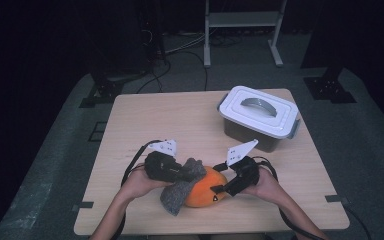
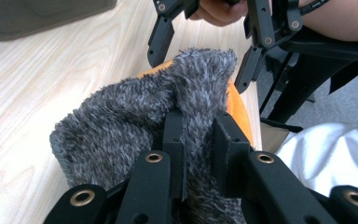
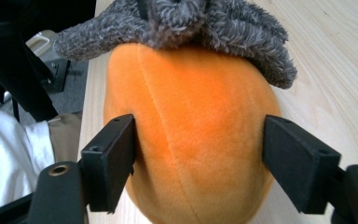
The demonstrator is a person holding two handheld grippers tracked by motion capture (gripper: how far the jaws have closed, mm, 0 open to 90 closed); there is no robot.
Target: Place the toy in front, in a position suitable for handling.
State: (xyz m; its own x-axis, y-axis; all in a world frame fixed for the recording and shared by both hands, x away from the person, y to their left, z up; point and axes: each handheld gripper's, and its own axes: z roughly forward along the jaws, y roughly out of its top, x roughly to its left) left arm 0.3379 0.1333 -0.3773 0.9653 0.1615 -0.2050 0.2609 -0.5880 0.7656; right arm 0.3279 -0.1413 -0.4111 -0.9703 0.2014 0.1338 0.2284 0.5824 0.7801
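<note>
**Grey cloth over orange plush, near table edge**

Orange plush (image 3: 191,135): rounded, egg-like, soft short pile, w/ faint seams running lengthwise. In the high view a small dark mark shows on its near-right side. It lies on the wooden table (image 1: 180,120), near the person's edge, roughly centre, between the two hands.

Grey cloth (image 2: 135,121): shaggy, mottled dark/light grey fibres, thick edge. Draped over the plush's left end and top, w/ a flap hanging down onto the table on the near-left side.

Left gripper (image 2: 198,135): clamped on a fold of the cloth; fabric is bunched tight between the jaws in the left gripper view. It sits just left of the plush.

Right gripper (image 3: 198,154): jaws straddle the plush's bare orange end. Left jaw looks to touch the surface, right jaw stands just clear w/ a sliver of table btwn it and the plush. No squeeze visible, so released, plush btwn the jaws.

White lidded box (image 1: 258,114) w/ a grey handle stands at the far right of the table, well apart from the plush.
</note>
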